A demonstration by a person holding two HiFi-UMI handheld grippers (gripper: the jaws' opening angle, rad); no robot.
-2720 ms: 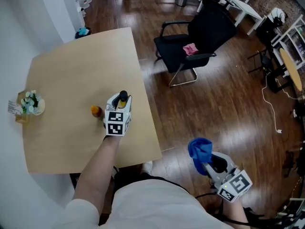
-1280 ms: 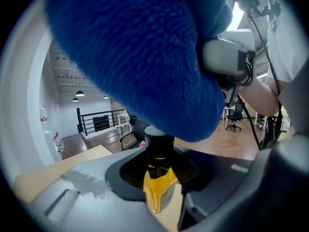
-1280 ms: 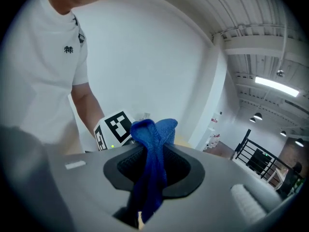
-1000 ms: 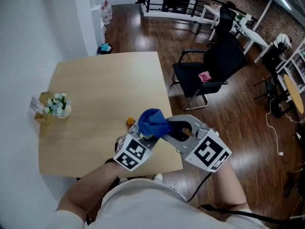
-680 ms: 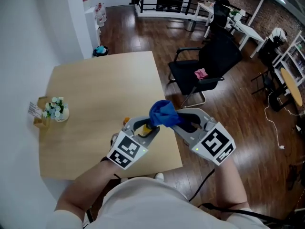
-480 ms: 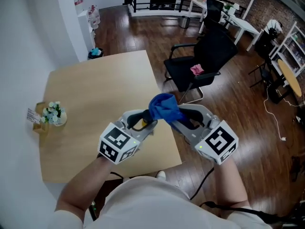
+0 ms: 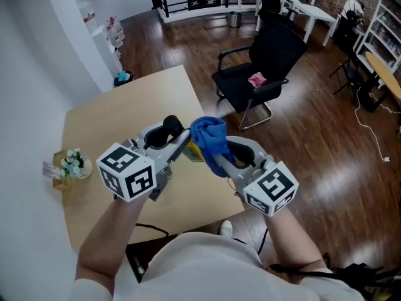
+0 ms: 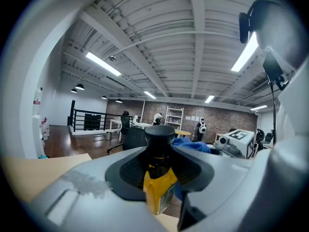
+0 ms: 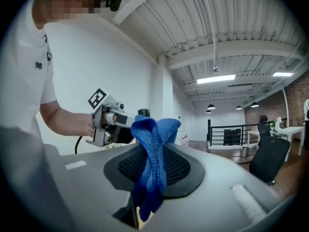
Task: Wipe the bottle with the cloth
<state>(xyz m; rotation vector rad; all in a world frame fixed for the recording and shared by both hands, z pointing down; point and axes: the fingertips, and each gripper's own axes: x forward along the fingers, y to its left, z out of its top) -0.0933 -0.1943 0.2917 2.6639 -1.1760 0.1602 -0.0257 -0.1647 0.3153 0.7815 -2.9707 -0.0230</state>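
Note:
A small yellow bottle (image 8: 159, 190) with a black cap (image 8: 160, 135) is held up off the table, with my left gripper (image 8: 159, 175) shut on its neck and body. In the head view the bottle (image 7: 193, 151) shows only as a yellow patch between the left gripper (image 7: 182, 146) and the cloth. My right gripper (image 9: 152, 163) is shut on a bunched blue cloth (image 9: 153, 146). The cloth (image 7: 210, 138) lies against the bottle's right side, in front of the right gripper (image 7: 217, 160). The right gripper view shows the left gripper (image 9: 110, 121) just behind the cloth, the bottle's cap (image 9: 143, 112) peeking over it.
The wooden table (image 7: 100, 121) lies below both grippers, with a small flower pot (image 7: 74, 162) near its left edge. A black office chair (image 7: 266, 58) with a pink item (image 7: 255, 79) on its seat stands on the wood floor to the right.
The left gripper lifted the bottle from the table toward the camera. The right gripper came up from the lower right and brought the cloth against the bottle, staying against it as both shifted.

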